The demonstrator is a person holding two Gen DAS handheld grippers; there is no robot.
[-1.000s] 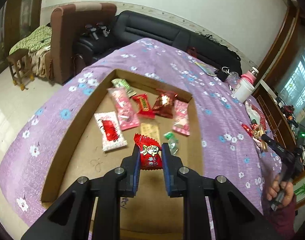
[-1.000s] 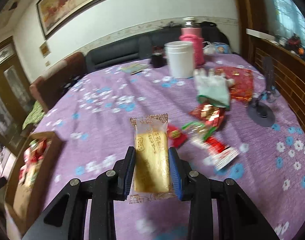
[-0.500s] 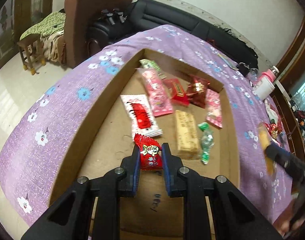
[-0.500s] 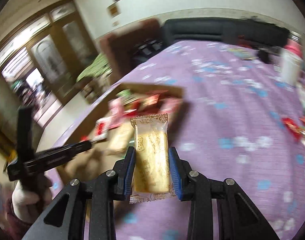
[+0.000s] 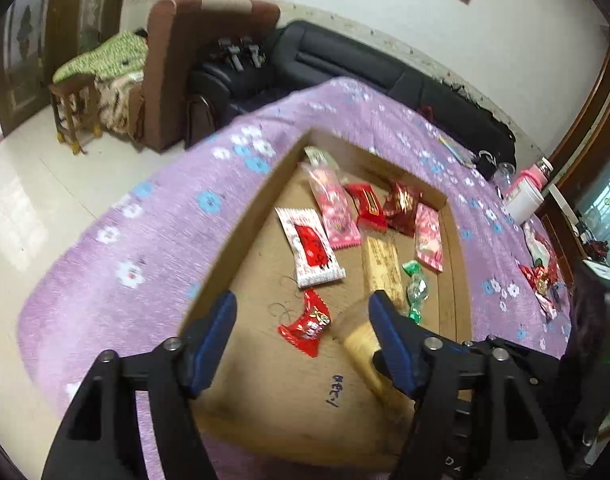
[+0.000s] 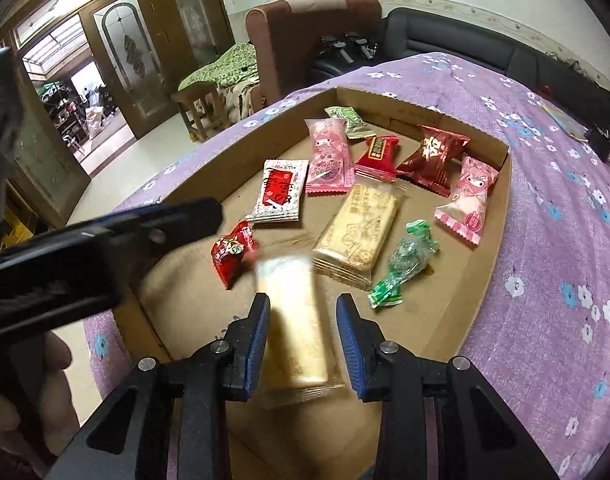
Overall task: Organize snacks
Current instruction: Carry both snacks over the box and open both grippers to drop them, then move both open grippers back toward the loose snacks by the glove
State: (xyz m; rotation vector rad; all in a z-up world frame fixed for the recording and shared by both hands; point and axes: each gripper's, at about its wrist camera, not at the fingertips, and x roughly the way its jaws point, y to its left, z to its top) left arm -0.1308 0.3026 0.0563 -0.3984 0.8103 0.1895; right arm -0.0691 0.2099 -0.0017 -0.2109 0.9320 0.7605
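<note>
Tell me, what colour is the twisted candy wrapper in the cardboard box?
Green, partly clear: the twisted candy shows best in the right wrist view.

Daylit, fisheye warp, some blur.

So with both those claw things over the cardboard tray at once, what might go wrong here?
The left gripper and right gripper crowd one corner of the cardboard tray and could knock together. The yellow biscuit pack sits blurred between the right's opening jaws; it may land on the small red candy or the other biscuit pack instead of bare cardboard.
</note>
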